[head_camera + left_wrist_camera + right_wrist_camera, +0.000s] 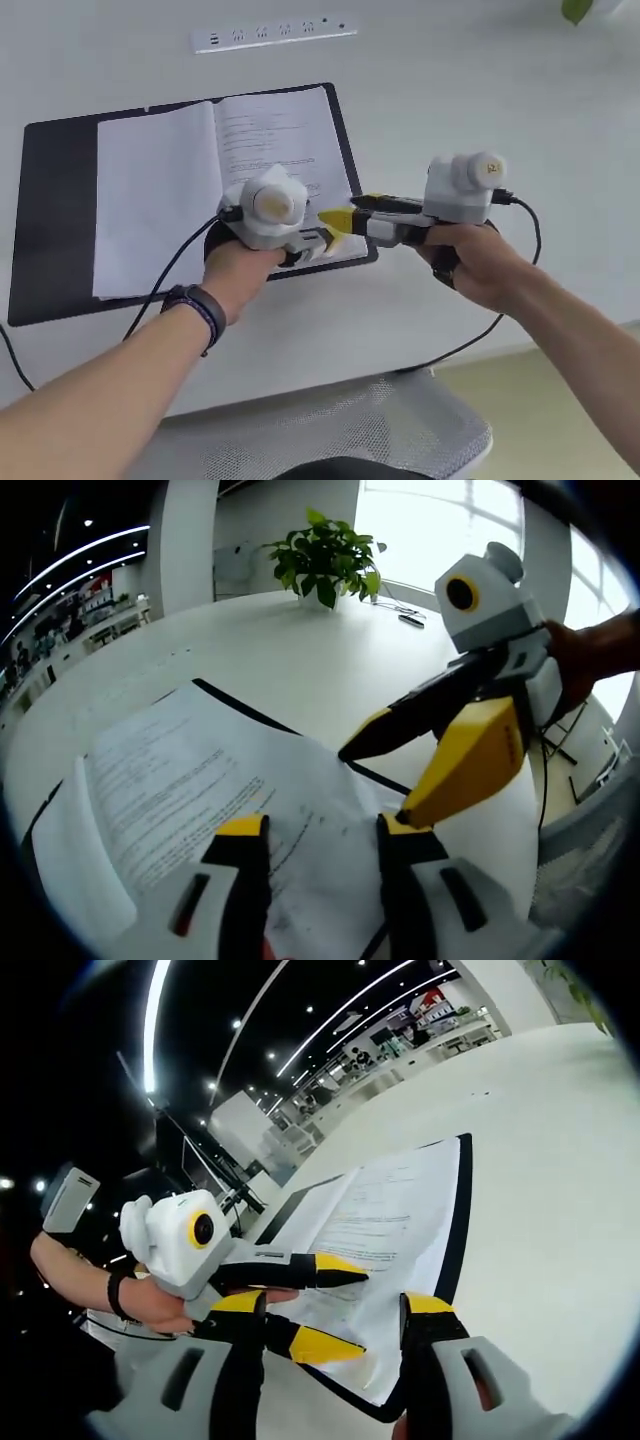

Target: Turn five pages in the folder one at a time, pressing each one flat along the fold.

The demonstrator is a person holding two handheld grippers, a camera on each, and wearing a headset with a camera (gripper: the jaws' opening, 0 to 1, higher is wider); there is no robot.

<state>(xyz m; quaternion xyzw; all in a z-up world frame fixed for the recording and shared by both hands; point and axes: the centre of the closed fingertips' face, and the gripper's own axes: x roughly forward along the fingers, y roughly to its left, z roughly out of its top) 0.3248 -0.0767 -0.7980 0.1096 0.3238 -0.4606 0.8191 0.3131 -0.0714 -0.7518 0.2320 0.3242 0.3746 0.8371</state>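
Observation:
A black folder point(50, 200) lies open on the white table, with a blank left page point(155, 200) and a printed right page point(275, 135). My left gripper point(315, 245) hovers over the lower right corner of the printed page point(190, 780), jaws open and apart above the paper. My right gripper point(338, 218) points in from the right at the same corner, also open. In the left gripper view the right gripper point(375, 785) has one jaw above the folder's edge. The right gripper view has its own open jaws point(335, 1310) facing the left gripper point(363, 1310) and the page point(400, 1220).
A white power strip point(275, 35) lies at the back of the table. A potted plant point(320, 555) stands far across the table. A grey mesh chair point(340, 430) sits below the table's near edge. Cables trail from both grippers.

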